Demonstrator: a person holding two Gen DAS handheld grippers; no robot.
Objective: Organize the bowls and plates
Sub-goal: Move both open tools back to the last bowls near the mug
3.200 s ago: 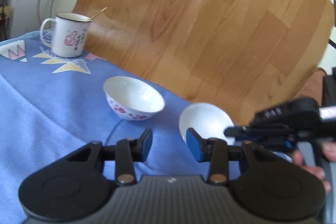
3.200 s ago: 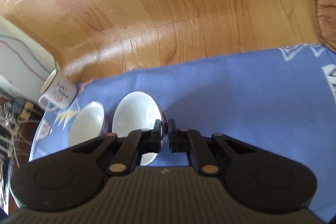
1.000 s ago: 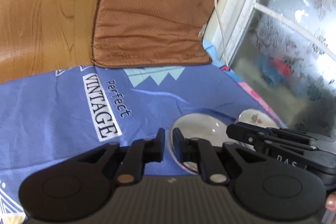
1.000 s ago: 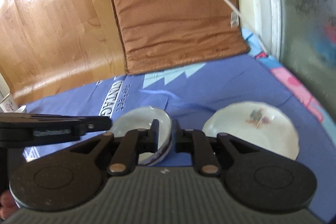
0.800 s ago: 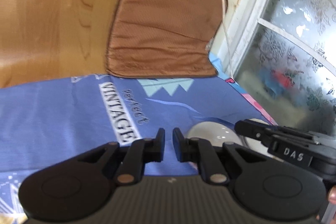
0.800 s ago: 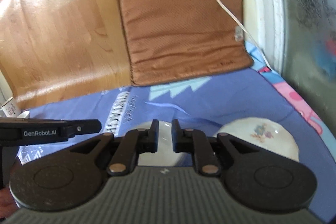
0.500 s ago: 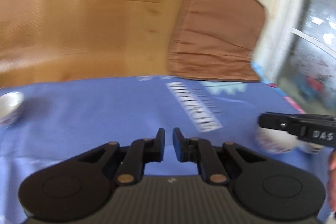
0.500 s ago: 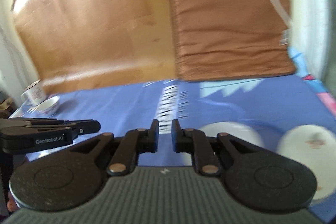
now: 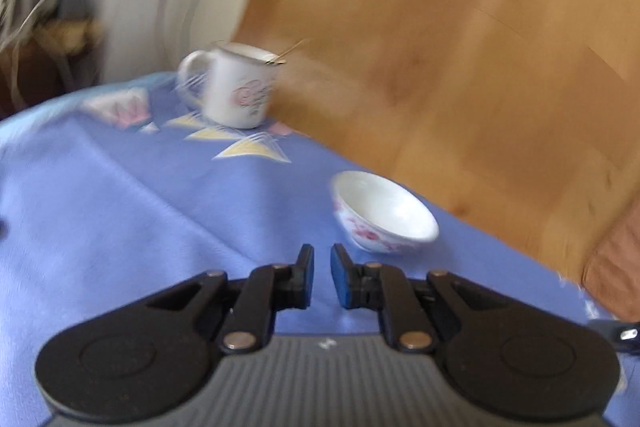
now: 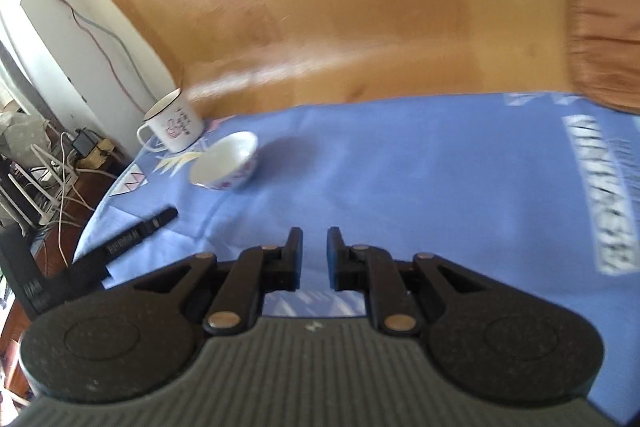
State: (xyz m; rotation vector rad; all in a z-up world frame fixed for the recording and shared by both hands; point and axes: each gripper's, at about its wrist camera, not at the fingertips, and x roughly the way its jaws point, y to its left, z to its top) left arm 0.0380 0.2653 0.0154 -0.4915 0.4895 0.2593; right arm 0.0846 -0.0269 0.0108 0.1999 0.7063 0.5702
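Note:
A white bowl [image 9: 386, 217] with red flowers on its side stands on the blue cloth [image 9: 120, 211], just ahead and right of my left gripper [image 9: 321, 269]. The left gripper's jaws stand a narrow gap apart and hold nothing. In the right wrist view the same bowl [image 10: 224, 166] sits far ahead to the left. My right gripper [image 10: 314, 247] hangs over bare cloth with a narrow gap and nothing in it. The left gripper [image 10: 148, 223] shows at the left of the right wrist view.
A white enamel mug [image 9: 236, 89] with a spoon stands behind the bowl near the cloth's far left edge; it also shows in the right wrist view [image 10: 172, 127]. A wooden panel [image 9: 440, 47] rises behind. Cables and clutter [image 10: 44, 171] lie beyond the left edge.
Both grippers let go of the bowl beside the plate at the right, then swung left. The remaining bowl and the mug have come into view.

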